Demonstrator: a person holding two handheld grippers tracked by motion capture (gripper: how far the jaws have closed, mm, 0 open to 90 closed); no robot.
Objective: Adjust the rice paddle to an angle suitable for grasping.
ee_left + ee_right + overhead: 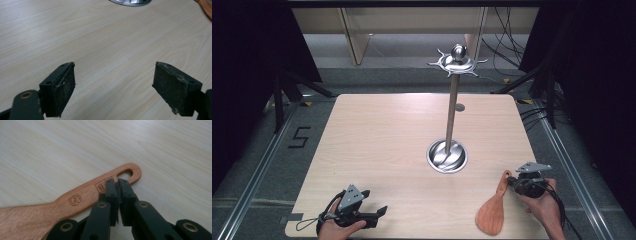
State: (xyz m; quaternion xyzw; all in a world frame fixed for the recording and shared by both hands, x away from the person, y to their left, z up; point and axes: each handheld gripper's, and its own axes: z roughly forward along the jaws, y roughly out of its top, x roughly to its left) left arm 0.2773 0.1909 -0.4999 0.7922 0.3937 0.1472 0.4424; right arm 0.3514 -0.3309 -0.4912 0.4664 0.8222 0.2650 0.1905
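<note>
Two claws work here: the right claw (117,182) is clamped on the spatula (493,210) handle near its hanging hole, blade low by the worktop (387,140); the left claw (113,87) rests apart. Next, probably lift toward the rack (457,62) and hook the hole.

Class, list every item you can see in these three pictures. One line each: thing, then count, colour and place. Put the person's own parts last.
Table: one, pale wood, centre of the high view.
Stand: one, silver metal, round base and spiked top, right of the table's centre.
Spatula: one, reddish-brown wood, near right table edge, handle at the right gripper's closed tips.
Cables: several, black, floor beyond the table.
Left gripper: one, black, jaws apart, near left edge.
Right gripper: one, black, jaws together.
Hands: two, at the bottom.
</note>
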